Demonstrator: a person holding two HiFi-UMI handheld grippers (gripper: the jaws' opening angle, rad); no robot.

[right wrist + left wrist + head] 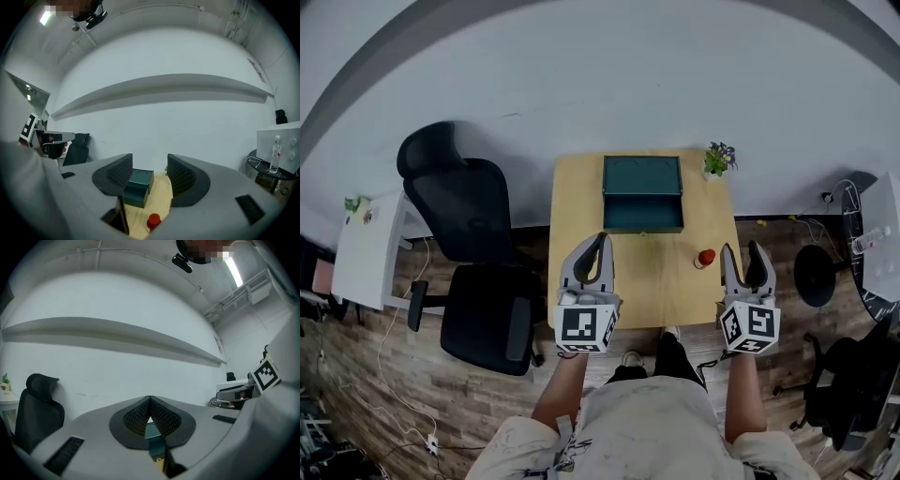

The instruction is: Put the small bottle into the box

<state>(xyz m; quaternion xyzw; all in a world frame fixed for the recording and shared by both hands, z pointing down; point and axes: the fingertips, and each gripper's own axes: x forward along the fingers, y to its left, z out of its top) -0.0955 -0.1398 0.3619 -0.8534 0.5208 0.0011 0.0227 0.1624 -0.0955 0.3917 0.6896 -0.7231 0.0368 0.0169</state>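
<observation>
1. Worktop: light wood, set against a pale wall.
2. Office chair: black, at 9 o'clock of the worktop, just beside its edge.
3. Box: dark green, at the 12 o'clock end of the worktop, with its lid standing open. It also shows in the left gripper view and the right gripper view.
4. Left hand-held gripper: over the 7 o'clock part of the worktop. In its own view the jaws meet at the tips with nothing between them.
5. Right hand-held gripper: over the 4 o'clock edge. In its own view the jaws stand wide apart and grip nothing, and box and worktop show through the gap.
6. Potted plant: at the 1 o'clock corner, near the box.
7. Small bottle: red cap, upright on the worktop. It lies at 4 o'clock of the box and well apart from it. It is just beside the right gripper's jaws, at their 9 o'clock and outside the gap. In the right gripper view it sits low, at 6 o'clock.

Markings: each gripper's cube bears black-and-white square patterns. Any label on the bottle is too small to read.
</observation>
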